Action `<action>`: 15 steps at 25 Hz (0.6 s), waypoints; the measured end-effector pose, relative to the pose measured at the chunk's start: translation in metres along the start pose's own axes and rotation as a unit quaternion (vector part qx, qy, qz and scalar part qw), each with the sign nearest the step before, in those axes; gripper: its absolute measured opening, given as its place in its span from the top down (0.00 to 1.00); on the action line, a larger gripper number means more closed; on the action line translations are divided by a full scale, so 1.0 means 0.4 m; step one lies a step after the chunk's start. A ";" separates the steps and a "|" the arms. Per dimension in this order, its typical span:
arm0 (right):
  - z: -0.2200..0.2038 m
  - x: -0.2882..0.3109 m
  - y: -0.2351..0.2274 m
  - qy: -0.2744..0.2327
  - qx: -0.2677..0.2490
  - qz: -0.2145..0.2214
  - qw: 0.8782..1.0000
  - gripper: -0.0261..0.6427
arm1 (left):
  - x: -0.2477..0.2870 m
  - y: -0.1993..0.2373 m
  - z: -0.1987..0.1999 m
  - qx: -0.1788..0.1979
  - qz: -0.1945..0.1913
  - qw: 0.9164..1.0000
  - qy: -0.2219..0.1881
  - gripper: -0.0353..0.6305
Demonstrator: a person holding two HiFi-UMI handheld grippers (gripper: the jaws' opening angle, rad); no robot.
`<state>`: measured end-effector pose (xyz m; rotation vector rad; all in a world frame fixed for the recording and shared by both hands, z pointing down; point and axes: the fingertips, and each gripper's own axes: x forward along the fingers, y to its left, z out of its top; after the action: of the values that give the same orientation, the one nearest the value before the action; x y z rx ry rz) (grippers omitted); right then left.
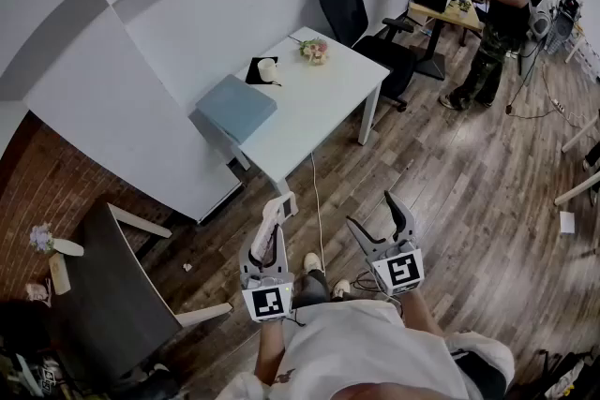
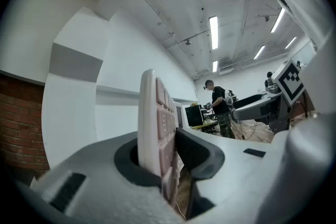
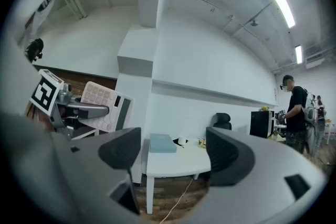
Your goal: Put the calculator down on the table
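I judge the calculator point(image 2: 155, 123) to be a light, stiff plastic slab. It shouldn't bend, but its smooth casing could slide in a loose pinch, and its raised keys give the pads an uneven face to press on. The best hold seems to be across its thin body near one end, flat faces against the pads, and that is how it sits now. My left gripper point(image 2: 168, 153) is clenched on it, gripping the lower end. The slab stands on edge and rises well above the jaws, with the key face turned toward the right-hand jaw and the plain back against the other. So much of it stands clear of the grip that I'd expect it to lever about if I swing it fast. My right gripper point(image 3: 175, 149) is spread wide with nothing between its jaws, and from its view the calculator shows off to the left, up in the air. The white table point(image 1: 323, 112) lies ahead of both grippers and well apart from them, across a stretch of wooden floor, and a blue-grey box point(image 1: 236, 106) sits on its near-left part.
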<state>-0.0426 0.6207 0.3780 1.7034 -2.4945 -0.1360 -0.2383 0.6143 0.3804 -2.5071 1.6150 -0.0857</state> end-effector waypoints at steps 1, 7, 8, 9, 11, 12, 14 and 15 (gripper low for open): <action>0.001 0.000 0.000 -0.002 0.001 0.001 1.000 0.40 | 0.002 -0.003 0.004 0.000 0.000 1.000 -0.001 0.81; -0.009 0.021 -0.005 -0.007 0.022 0.001 1.000 0.38 | 0.023 -0.007 0.002 -0.003 -0.005 1.000 0.000 0.81; -0.010 0.032 -0.008 -0.006 0.022 0.002 1.000 0.38 | 0.034 -0.003 -0.003 -0.005 -0.005 1.000 0.001 0.81; -0.011 0.045 -0.013 -0.006 0.021 0.001 1.000 0.38 | 0.047 0.001 -0.007 -0.006 -0.006 1.000 0.002 0.81; -0.018 0.071 -0.028 -0.010 0.016 -0.002 1.000 0.38 | 0.077 0.010 -0.016 -0.006 -0.008 1.000 0.001 0.81; -0.021 0.084 -0.036 -0.012 0.014 -0.004 1.000 0.38 | 0.092 0.016 -0.019 -0.005 -0.010 1.000 0.001 0.81; -0.025 0.113 -0.049 -0.008 0.013 -0.009 1.000 0.38 | 0.127 0.030 -0.024 -0.003 -0.013 1.000 0.001 0.81; -0.028 0.128 -0.055 -0.004 0.012 -0.011 1.000 0.38 | 0.145 0.038 -0.025 -0.002 -0.015 1.000 0.001 0.81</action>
<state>-0.0391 0.5648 0.3883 1.7425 -2.4938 -0.1159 -0.2291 0.5545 0.3855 -2.5351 1.5808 -0.0870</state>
